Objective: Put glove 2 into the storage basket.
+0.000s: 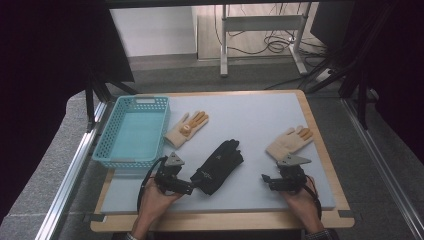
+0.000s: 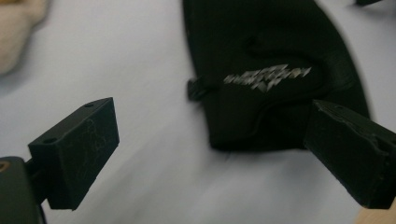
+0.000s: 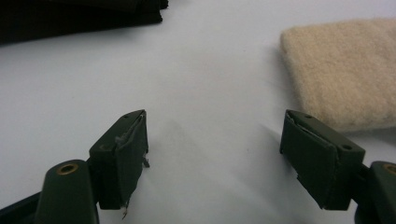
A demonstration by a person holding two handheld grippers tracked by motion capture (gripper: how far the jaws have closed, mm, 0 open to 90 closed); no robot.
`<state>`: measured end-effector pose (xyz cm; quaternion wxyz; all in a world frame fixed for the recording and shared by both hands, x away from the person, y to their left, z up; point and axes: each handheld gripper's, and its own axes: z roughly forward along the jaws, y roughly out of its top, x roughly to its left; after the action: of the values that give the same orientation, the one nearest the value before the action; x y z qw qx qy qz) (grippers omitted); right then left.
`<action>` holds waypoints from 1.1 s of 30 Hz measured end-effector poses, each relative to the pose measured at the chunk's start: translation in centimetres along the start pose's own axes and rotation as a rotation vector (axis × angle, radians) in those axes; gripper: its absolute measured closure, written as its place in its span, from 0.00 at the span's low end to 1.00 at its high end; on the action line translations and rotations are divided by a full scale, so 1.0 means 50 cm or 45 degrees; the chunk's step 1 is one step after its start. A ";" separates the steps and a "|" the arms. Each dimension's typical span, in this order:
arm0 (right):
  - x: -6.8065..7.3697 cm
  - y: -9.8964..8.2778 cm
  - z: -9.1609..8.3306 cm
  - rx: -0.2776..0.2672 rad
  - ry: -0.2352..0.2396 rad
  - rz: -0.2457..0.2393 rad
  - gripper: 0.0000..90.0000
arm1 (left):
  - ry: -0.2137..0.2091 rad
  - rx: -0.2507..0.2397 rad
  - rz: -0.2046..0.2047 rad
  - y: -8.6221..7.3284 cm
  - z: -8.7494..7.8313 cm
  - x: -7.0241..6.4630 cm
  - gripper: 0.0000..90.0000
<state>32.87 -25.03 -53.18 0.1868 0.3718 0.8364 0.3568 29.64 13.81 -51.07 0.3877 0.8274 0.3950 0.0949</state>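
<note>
— Pale grey mat point(image 1: 260, 120) on a wood-edged table, right? What lies on it?

— Yes. At the mat's centre, toward six o'clock, lies a black glove point(image 1: 218, 166), cuff at seven o'clock, fingers pointing to one. A teal basket point(image 1: 131, 131) sits off at nine o'clock. One cream glove point(image 1: 187, 128) lies just beside the basket, at eleven from the black one; a second cream glove point(image 1: 289, 141) lies at three o'clock, well apart from the black glove.

— And the left gripper point(image 1: 192, 188)?

— Its jaws stand wide apart, nothing between them. In the left gripper view point(image 2: 212, 156) the black glove's point(image 2: 275, 74) cuff edge lies just ahead, toward one o'clock; the right-hand jaw overlaps the cuff's corner in that view, though I cannot tell whether it touches the fabric. A white logo shows on the glove's back. The first cream glove point(image 2: 16, 37) blurs in at ten o'clock.

— So it is not gripping?

— No. Released, with bare mat under the gap.

— The right gripper point(image 1: 265, 179)?

— Also spread wide and holding nothing. In the right gripper view point(image 3: 215, 140) the jaws frame bare mat; the second cream glove's point(image 3: 345, 70) cuff lies at two o'clock, near the right-hand jaw but apart from it. The black glove point(image 3: 79, 16) shows at eleven o'clock, well off.

— Hands?

— Each forearm enters from six o'clock, one gripper apiece.
</note>
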 end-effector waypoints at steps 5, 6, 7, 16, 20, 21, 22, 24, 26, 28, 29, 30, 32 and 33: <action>0.000 0.000 0.000 0.000 0.000 0.000 0.25 | -0.024 -0.002 0.020 0.029 0.007 -0.015 0.04; 0.000 0.000 0.000 0.000 0.000 0.000 0.25 | -0.028 -0.003 0.020 0.036 0.010 -0.019 0.04; 0.000 0.000 0.000 0.000 0.000 0.000 0.25 | -0.030 0.000 0.024 0.042 0.012 -0.023 0.04; 0.000 0.000 0.000 -0.001 0.000 0.001 0.25 | 0.004 0.048 0.071 0.090 0.057 -0.063 0.01; 0.000 0.000 0.000 -0.001 0.000 0.001 0.25 | 0.032 0.075 0.095 0.100 0.080 -0.080 0.00; 0.000 0.000 0.000 -0.001 0.000 0.001 0.25 | 0.042 0.083 0.104 0.103 0.087 -0.085 0.00; 0.000 0.000 0.000 -0.001 0.001 0.001 0.25 | 0.054 0.092 0.113 0.105 0.094 -0.090 0.00; 0.000 0.000 0.000 -0.001 0.001 0.002 0.25 | 0.081 0.108 0.122 0.107 0.107 -0.097 0.00; 0.000 0.000 0.000 0.000 0.001 -0.002 0.25 | 0.150 0.139 0.132 0.108 0.127 -0.097 0.00; 0.000 0.000 0.000 -0.001 0.003 0.001 0.25 | 0.173 0.166 0.133 0.107 0.139 -0.088 0.00; 0.000 0.000 0.000 -0.001 0.002 0.001 0.25 | 0.206 0.180 0.140 0.105 0.145 -0.084 0.00; 0.000 0.000 0.000 -0.001 0.002 0.001 0.25 | 0.206 0.180 0.140 0.105 0.145 -0.084 0.00; 0.000 0.000 0.000 -0.001 0.002 0.001 0.25 | 0.234 0.220 0.131 0.100 0.157 -0.067 0.00; 0.000 0.000 0.000 -0.001 0.002 0.001 0.25 | 0.234 0.220 0.131 0.100 0.157 -0.067 0.00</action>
<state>32.86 -25.02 -53.19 0.1860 0.3718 0.8363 0.3576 33.91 4.99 -52.35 0.2718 0.8647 0.3926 0.1558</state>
